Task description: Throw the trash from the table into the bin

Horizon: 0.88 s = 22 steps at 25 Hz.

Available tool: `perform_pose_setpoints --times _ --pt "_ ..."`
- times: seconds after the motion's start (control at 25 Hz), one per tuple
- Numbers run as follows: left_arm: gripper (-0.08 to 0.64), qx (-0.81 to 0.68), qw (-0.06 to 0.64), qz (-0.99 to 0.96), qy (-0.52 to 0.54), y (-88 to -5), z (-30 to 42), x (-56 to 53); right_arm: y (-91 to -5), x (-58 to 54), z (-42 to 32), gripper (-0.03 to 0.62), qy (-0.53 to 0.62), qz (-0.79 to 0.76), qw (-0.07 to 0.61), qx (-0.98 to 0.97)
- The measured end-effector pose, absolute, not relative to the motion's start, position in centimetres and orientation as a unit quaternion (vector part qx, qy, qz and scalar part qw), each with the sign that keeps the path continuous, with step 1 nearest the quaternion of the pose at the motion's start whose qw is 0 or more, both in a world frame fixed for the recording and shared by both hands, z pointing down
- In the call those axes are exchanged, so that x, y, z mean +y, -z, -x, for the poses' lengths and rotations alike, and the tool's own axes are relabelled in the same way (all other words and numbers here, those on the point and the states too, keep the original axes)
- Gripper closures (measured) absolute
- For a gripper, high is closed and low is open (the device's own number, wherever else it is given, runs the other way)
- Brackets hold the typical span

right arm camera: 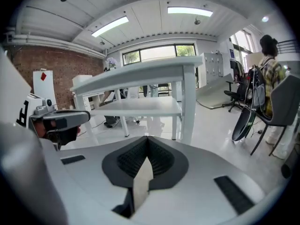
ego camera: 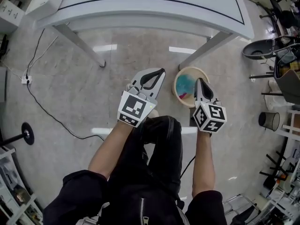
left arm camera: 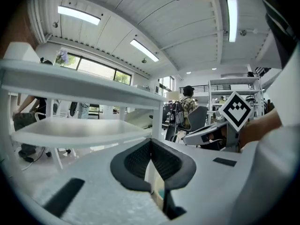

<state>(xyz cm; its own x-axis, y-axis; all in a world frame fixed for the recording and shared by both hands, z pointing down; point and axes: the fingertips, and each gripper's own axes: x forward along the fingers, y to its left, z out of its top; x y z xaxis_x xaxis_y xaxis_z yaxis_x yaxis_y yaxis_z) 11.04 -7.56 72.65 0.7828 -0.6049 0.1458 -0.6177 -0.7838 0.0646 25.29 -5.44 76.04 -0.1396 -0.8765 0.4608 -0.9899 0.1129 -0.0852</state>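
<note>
A round beige bin (ego camera: 203, 74) stands on the floor by the white table's (ego camera: 154, 13) right leg, with blue trash (ego camera: 186, 84) and a pink scrap (ego camera: 183, 96) inside. My right gripper (ego camera: 198, 80) hangs over the bin's right rim, its jaws shut with nothing gripped (right arm camera: 148, 142). My left gripper (ego camera: 161, 71) is held just left of the bin, above the floor. Its pads meet at the tips (left arm camera: 151, 144) and hold nothing that I can see. In both gripper views the table (left arm camera: 79, 81) (right arm camera: 140, 76) is ahead, at about the height of the jaws.
My legs in black trousers (ego camera: 159, 144) are below the grippers. A black cable (ego camera: 47, 109) runs across the floor at left. Black chairs (ego camera: 262, 48) and a mesh wastebasket (ego camera: 268, 121) stand at right. A person with a backpack (right arm camera: 267, 64) stands further off.
</note>
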Motion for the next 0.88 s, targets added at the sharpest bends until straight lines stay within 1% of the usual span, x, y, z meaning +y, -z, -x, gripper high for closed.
perform_pose_setpoints --times 0.28,0.52,0.68,0.88 --pt "0.552 -0.328 0.059 -0.941 -0.064 -58.5 -9.3 -6.3 -61.4 -3.6 -20.7 0.583 -0.178 -0.614 0.147 -0.755" --pt "0.554 -0.333 0.053 -0.939 -0.060 -47.8 -6.8 -3.3 -50.8 -0.1 -16.1 0.583 -0.173 -0.590 0.148 -0.775" --pt "0.552 -0.336 0.051 -0.939 -0.057 -42.0 -5.2 -0.7 -45.1 2.7 -12.9 0.583 -0.175 -0.582 0.137 -0.782" --pt "0.552 -0.346 0.049 -0.936 -0.046 -37.0 -3.1 2.6 -39.6 5.7 -9.6 0.583 -0.159 -0.581 0.110 -0.790"
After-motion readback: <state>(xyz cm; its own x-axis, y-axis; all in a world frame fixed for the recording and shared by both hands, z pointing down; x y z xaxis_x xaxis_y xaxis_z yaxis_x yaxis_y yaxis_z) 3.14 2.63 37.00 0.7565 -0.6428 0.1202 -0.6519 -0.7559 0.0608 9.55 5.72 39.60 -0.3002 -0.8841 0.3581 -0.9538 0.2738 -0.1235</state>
